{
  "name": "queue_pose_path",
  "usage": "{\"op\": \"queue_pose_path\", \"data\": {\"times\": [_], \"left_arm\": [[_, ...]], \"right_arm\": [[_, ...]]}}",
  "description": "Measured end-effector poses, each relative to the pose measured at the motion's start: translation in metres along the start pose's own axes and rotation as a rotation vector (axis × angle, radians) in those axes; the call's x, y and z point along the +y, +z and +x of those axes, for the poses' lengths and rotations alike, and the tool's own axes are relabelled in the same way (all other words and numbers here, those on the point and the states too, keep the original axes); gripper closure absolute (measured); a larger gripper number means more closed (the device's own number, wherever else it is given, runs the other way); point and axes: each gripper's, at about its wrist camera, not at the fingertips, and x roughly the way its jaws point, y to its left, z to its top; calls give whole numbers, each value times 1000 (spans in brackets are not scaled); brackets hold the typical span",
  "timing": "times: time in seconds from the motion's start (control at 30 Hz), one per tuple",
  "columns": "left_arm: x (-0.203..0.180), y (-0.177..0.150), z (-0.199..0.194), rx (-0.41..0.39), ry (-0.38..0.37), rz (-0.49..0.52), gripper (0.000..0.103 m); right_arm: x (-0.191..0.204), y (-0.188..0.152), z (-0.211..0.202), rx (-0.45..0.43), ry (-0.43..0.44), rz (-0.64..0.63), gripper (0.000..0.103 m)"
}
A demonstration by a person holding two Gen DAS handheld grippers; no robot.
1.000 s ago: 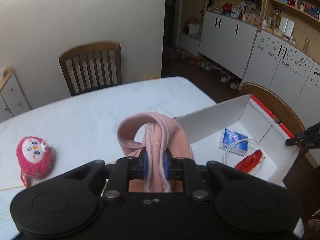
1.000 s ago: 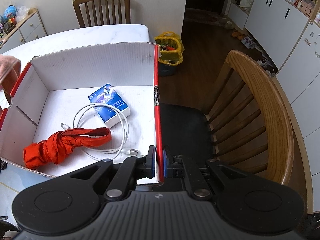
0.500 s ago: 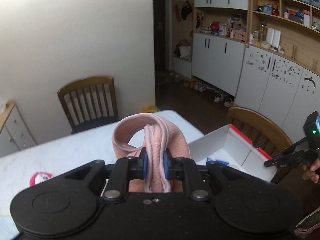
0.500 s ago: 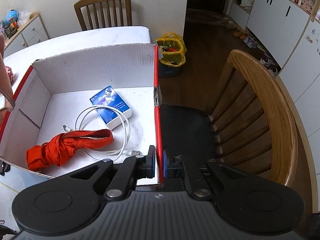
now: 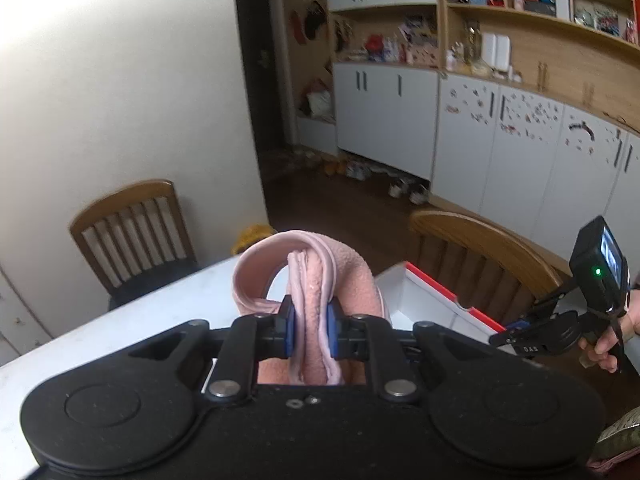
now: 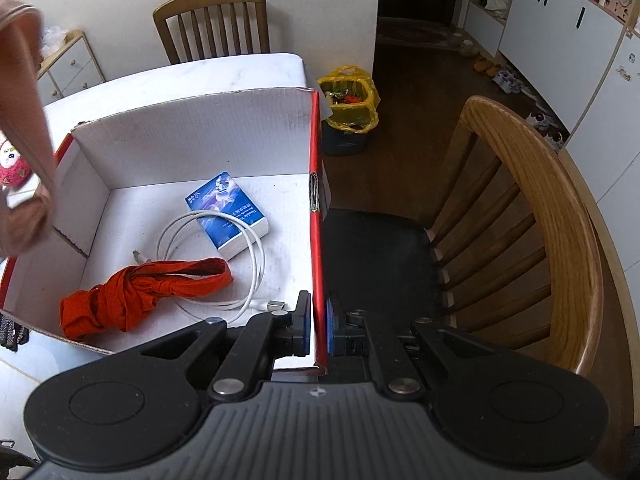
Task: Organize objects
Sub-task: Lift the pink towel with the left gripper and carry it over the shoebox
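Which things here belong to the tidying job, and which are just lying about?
In the job:
- pink cloth, clamped in the left gripper
- white box, its red-edged wall pinched by the right gripper
- already in the box: red cloth, white cable, blue packet
- pink plush toy on the table, probably still to pack

Lying about:
- wooden chairs
- yellow bag on the floor

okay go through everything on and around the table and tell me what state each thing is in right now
Left hand-held gripper: shut on pink cloth.
Pink cloth: folded, held above the table.
Right hand-held gripper: shut on box wall.
Box: open, upright.
White cable: coiled in box.
Red cloth: bunched in box.
Blue packet: flat in box.
Plush toy: outside box.
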Motion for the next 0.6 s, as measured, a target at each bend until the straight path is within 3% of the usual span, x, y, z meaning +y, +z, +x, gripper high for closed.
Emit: {"op": "queue_pose_path", "data": {"times": [0.6], "left_arm": [[-63,-14,114,185,-121,96,90]], "right_arm": [[-8,-1,5,-9,39,31,96]]}}
